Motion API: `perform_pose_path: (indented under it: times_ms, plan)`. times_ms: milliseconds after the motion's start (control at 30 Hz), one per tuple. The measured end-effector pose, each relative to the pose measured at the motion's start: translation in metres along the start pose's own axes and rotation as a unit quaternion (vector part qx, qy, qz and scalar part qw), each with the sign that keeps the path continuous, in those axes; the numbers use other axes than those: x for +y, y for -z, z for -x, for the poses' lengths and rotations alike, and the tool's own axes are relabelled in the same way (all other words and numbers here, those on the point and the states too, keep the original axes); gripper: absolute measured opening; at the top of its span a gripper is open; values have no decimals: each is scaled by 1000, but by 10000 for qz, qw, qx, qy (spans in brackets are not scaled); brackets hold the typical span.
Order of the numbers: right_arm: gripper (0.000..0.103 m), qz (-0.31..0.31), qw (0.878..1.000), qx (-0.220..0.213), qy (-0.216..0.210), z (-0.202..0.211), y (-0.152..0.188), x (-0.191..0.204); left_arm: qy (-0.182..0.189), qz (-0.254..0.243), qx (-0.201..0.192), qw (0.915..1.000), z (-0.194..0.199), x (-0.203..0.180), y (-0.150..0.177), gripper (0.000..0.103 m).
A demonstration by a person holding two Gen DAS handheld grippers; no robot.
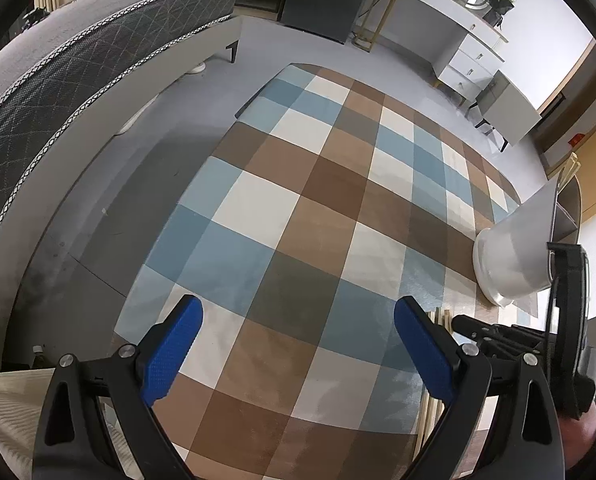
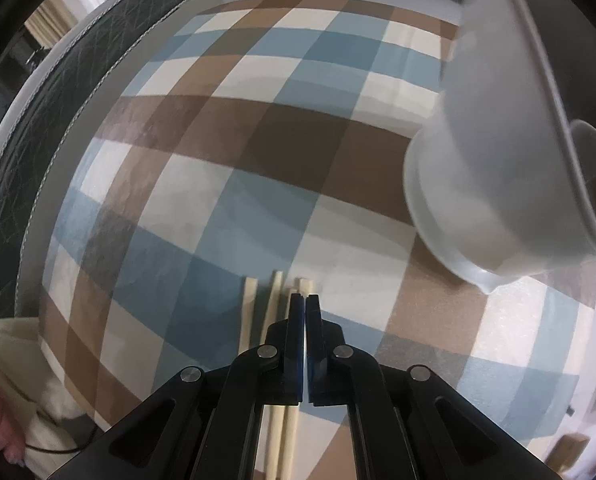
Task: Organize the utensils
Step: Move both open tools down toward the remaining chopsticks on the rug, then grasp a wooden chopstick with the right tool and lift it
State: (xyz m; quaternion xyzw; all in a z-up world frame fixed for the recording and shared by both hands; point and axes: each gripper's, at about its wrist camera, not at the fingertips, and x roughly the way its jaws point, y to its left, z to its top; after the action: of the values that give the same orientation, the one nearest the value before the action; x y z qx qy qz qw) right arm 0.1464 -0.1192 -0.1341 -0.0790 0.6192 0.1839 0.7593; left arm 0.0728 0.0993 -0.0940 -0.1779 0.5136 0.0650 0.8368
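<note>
Left wrist view: the left gripper (image 1: 298,344) is wide open and holds nothing. Only the checked cloth (image 1: 298,208) on the table shows between its blue pads (image 1: 173,348). At about four o'clock, wooden chopsticks (image 1: 428,412) peek out behind the right-side finger. The white bowl (image 1: 510,252) sits at three o'clock, near the table edge on that side. The right gripper (image 1: 474,326) is just beside it. There is lots of free cloth at twelve o'clock. The table edge runs along nine o'clock, with grey floor (image 1: 97,216) below and a bed (image 1: 57,92) past it.

Right wrist view: the right gripper (image 2: 306,304) is squeezed tight shut, low over the chopsticks (image 2: 275,320). I cannot tell if a stick is really caught, because the fingers hide the spot. If the pinch catches only one stick, or none, the others may stay behind or roll away. A thin stick held at one end could also slip and turn. The bowl (image 2: 498,160) is big and close at two o'clock, so a swing that way could bump it. Open room lies from ten to twelve o'clock.
</note>
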Motion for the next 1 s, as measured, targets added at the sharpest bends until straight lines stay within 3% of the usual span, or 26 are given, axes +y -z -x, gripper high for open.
perform_pose_path:
  times_ms: [133, 767, 867, 967, 1000]
  plan:
    - [3, 313, 9991, 34, 300, -4, -1, 10, 10, 30, 38, 10000, -1, 1, 0, 94]
    - [3, 774, 9943, 360, 635, -8, -2, 34, -48, 80, 111, 9999, -1, 4, 1, 94]
    - [3, 833, 9934, 379, 696, -9, -1, 41, -145, 233, -40, 9996, 3, 11, -1, 94]
    - [4, 777, 9939, 351, 698, -9, -3, 42, -67, 326, 102, 9994, -1, 13, -1, 94]
    - [9, 754, 9940, 343, 713, -10, -4, 42, -72, 293, 163, 9994, -4, 12, 0, 94]
